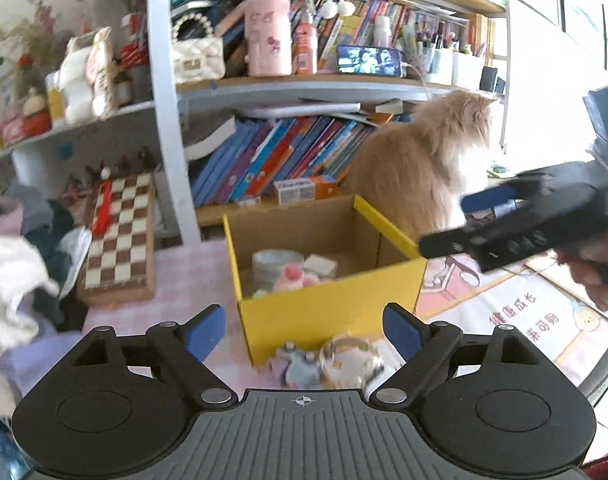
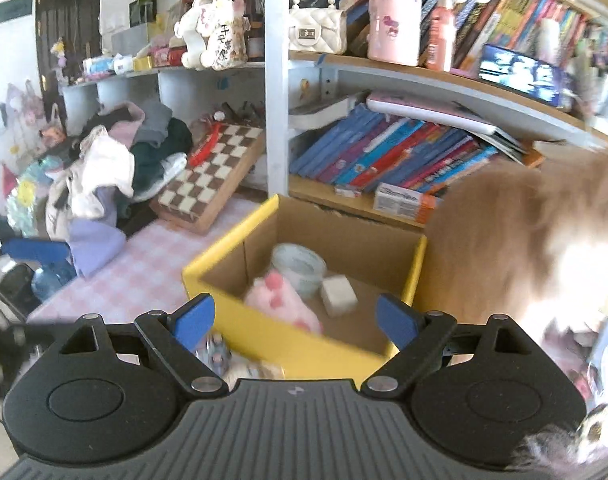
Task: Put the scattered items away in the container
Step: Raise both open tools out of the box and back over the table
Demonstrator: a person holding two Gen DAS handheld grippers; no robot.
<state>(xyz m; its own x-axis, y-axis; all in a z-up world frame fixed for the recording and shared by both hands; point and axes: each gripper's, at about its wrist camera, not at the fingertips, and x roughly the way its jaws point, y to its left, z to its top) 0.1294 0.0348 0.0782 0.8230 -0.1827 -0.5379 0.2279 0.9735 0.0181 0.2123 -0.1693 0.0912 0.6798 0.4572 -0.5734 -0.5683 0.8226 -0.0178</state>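
Observation:
A yellow cardboard box (image 1: 324, 316) stands on the pink checked tabletop, also in the right wrist view (image 2: 288, 344). Inside it lie a tape roll (image 2: 300, 266), a pink plush (image 2: 284, 300) and a white block (image 2: 338, 294). In front of the box lie a small pastel figure (image 1: 294, 366) and a clear round item (image 1: 352, 360). My left gripper (image 1: 304, 332) is open and empty, just above those two items. My right gripper (image 2: 294, 322) is open and empty, above the box's near wall; it shows from the side in the left wrist view (image 1: 484, 220).
A long-haired orange cat (image 1: 424, 168) sits right behind the box. A chessboard (image 1: 120, 236) leans at the left beside a pile of clothes (image 2: 104, 176). Bookshelves (image 1: 284, 160) rise behind. A printed mat (image 1: 524, 312) lies at the right.

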